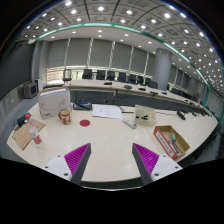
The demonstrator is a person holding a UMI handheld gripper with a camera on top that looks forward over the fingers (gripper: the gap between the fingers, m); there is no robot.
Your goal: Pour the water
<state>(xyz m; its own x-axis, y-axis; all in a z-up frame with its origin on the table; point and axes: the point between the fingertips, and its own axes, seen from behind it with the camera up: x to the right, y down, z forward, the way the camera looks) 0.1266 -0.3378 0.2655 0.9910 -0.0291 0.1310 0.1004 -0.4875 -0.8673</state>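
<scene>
Pale cream laminate covers the big table (105, 150) that fills the lower half of the room, and the claw (112, 160) hangs above its near edge with nothing in it. Its two fingers stand wide apart, released, each showing a magenta pad (75, 157) on the inner face, and only bare tabletop lies between them.

I take the small red disc (85, 123) on the table as my landmark. It lies well beyond the fingers, a little to the left of the gap between them. Just left of the disc stands a small cup-like container (65, 116) with a reddish top, which looks like the thing for pouring, though I cannot tell whether it holds water. Behind that container, farther left of the disc, sits a white box (53, 102). Nearer to me and well left of the disc lies a flat brown cardboard piece (25, 134) with a small red object (38, 139) beside it.

Right of the disc, a sheet of white paper (107, 111) lies flat. Farther right of the disc stands a pale boxy item (143, 115), and nearer the right finger rests an open tray-like box (171, 142) with orange and green contents.

Far behind the disc, a row of dark chairs (110, 75) lines a long desk beneath tall windows.
</scene>
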